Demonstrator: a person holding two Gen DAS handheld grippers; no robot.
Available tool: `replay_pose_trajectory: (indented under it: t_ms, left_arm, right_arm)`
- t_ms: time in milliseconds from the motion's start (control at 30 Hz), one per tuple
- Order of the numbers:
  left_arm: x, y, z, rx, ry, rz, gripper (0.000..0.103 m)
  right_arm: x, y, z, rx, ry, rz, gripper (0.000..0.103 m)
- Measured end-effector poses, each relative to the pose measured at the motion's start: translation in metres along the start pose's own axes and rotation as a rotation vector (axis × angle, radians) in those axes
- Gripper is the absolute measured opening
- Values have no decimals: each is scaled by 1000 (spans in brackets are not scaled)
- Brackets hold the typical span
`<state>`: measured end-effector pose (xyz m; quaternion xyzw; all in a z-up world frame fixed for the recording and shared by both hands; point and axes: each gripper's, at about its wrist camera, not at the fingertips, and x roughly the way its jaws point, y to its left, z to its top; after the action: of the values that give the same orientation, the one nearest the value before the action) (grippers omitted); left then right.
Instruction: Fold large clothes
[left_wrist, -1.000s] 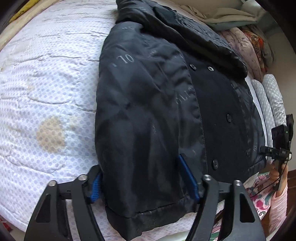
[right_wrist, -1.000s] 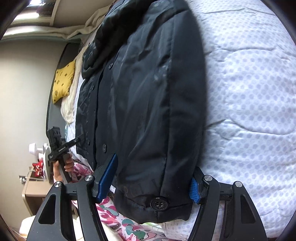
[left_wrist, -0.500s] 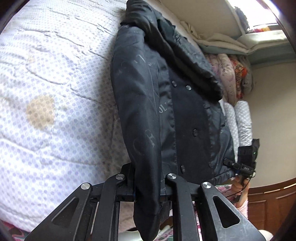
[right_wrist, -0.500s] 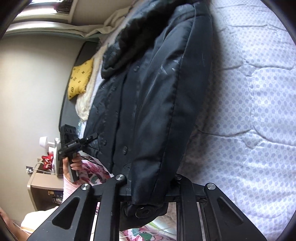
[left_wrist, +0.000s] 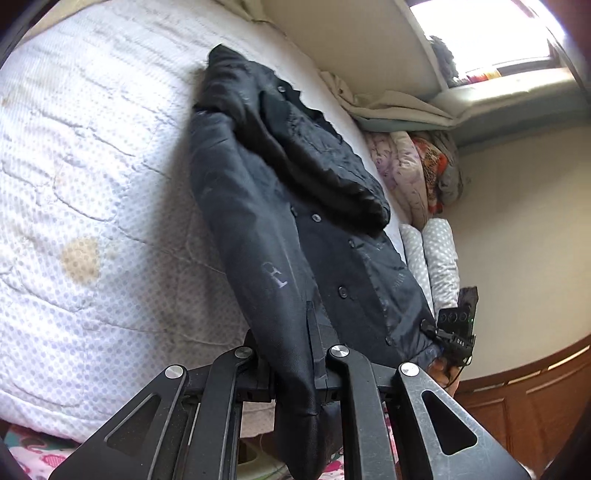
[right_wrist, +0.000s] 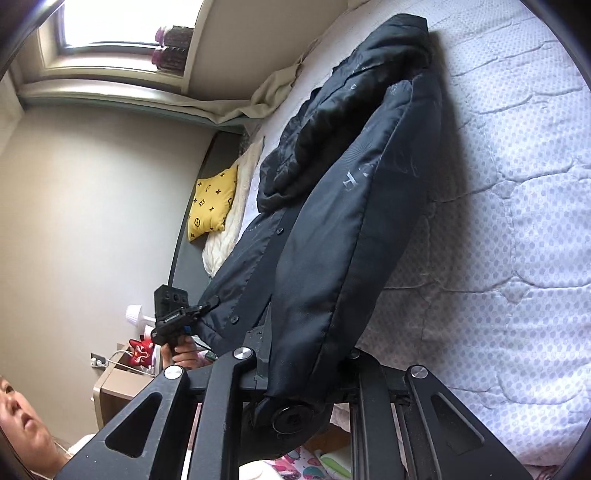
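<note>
A black coat (left_wrist: 332, 258) lies front up on the white quilted bed (left_wrist: 92, 147), collar toward the far end. My left gripper (left_wrist: 291, 354) is shut on the end of its left sleeve (left_wrist: 258, 240), which hangs lifted off the quilt. In the right wrist view my right gripper (right_wrist: 306, 354) is shut on the other sleeve (right_wrist: 351, 240) near the cuff, and the cuff button (right_wrist: 291, 419) hangs below the jaws. Each gripper shows small in the other view: the right gripper (left_wrist: 456, 332) and the left gripper (right_wrist: 173, 310), both at the coat's hem side.
Folded quilts (left_wrist: 417, 173) and dotted rolls (left_wrist: 436, 254) lie along one side of the bed. A yellow cushion (right_wrist: 212, 201) leans on the headboard. A bedside table (right_wrist: 118, 384) with small items stands near the person's hand (right_wrist: 184, 350). Wooden panelling (left_wrist: 535, 398) runs along the wall.
Both grippers stood open around the flat sleeve cuffs, then shut on them. Both have since risen, pulling the sleeves up off the quilt.
</note>
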<state>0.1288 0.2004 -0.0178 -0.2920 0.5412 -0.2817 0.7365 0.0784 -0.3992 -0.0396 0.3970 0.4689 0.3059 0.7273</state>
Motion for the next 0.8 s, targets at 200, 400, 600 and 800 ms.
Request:
replay_pose_trajectory:
  t_ms: [200, 400, 600, 800]
  left_arm:
    - [-4, 7, -6, -55, 2, -35, 13]
    - [-10, -4, 24, -105, -22, -107, 13]
    - [-19, -40, 83, -68, -90, -148, 13]
    - [-12, -55, 150, -97, -151, -179, 13]
  right_arm:
    - [-5, -9, -16, 29, 12, -7, 11]
    - [-12, 6, 7, 5, -48, 48, 10]
    - [-17, 46, 61, -66, -133, 88, 10]
    - [-7, 66, 135, -71, -217, 111, 10]
